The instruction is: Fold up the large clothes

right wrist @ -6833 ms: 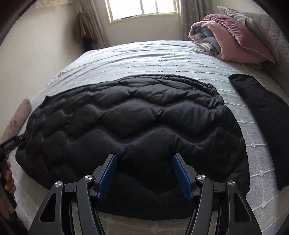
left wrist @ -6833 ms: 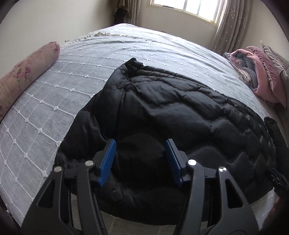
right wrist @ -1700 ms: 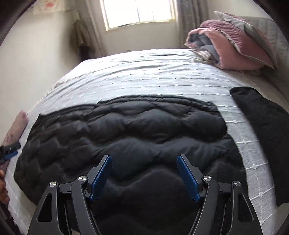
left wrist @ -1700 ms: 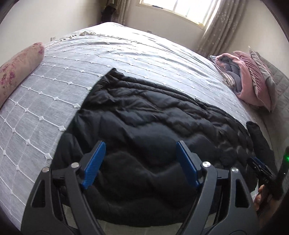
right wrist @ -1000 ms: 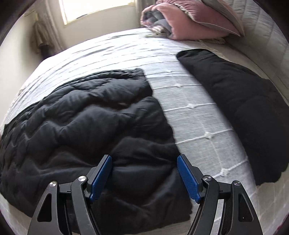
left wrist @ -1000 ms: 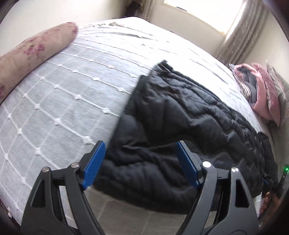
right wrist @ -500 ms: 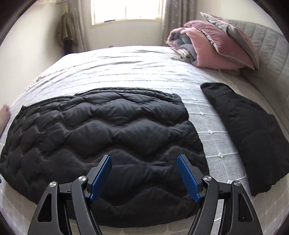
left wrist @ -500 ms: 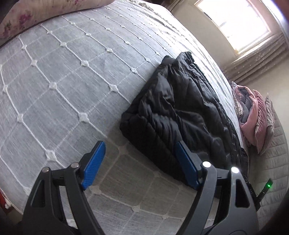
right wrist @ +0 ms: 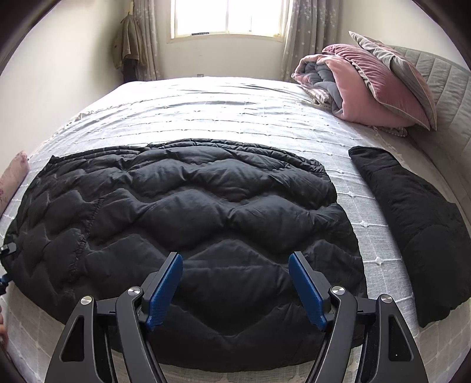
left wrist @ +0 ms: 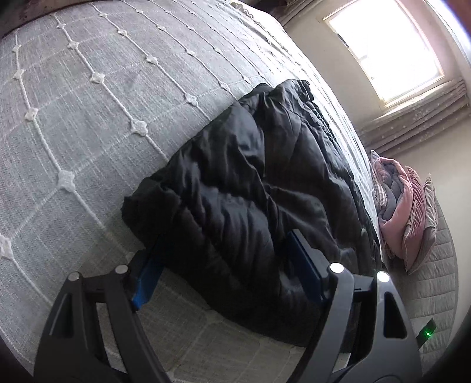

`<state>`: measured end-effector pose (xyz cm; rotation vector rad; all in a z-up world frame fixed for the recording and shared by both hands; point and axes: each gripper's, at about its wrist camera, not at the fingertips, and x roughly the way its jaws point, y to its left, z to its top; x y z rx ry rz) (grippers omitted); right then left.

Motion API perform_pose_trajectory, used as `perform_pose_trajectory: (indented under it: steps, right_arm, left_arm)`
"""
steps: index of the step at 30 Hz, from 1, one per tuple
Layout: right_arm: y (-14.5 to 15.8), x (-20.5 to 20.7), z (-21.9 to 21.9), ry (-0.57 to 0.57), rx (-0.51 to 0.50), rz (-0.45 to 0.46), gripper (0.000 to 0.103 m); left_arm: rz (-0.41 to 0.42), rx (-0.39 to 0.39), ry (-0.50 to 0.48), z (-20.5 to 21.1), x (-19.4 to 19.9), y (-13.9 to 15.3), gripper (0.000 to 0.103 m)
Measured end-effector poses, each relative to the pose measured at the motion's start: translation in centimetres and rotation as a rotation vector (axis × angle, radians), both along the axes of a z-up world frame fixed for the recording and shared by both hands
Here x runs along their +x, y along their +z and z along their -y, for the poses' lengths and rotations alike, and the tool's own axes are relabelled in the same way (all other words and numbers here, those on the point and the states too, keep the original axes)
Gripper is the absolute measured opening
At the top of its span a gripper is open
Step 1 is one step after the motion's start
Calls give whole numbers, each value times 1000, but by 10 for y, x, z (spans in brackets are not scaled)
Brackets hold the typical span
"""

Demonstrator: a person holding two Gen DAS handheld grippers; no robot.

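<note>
A black quilted puffer coat (right wrist: 188,212) lies spread flat across the near half of a grey bedspread (right wrist: 220,112). In the left wrist view the coat (left wrist: 259,182) shows end-on. My left gripper (left wrist: 226,259) is open, its blue pads straddling the coat's near corner at bed level; the left pad (left wrist: 147,280) is partly tucked under the coat's edge. My right gripper (right wrist: 235,285) is open and empty, hovering above the coat's near hem, right of centre.
A second black garment (right wrist: 412,224) lies on the bed to the right. Pink and grey folded bedding and pillows (right wrist: 368,85) sit at the far right by the headboard. A floral bolster (right wrist: 13,173) lies at the left edge. A window (right wrist: 229,17) is beyond.
My left gripper has swung left and dropped down to the coat's left corner, closing in until its pads straddle the edge. My right gripper has steadied over the near hem.
</note>
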<state>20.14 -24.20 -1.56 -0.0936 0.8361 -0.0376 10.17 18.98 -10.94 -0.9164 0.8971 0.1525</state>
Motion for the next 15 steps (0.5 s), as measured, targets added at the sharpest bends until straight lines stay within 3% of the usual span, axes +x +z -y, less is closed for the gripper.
perform_pose_trajectory:
  steps: [15]
  right_arm:
    - [-22, 10, -8, 6, -30, -41, 75]
  left_arm:
    - [73, -117, 31, -13, 15, -12, 79]
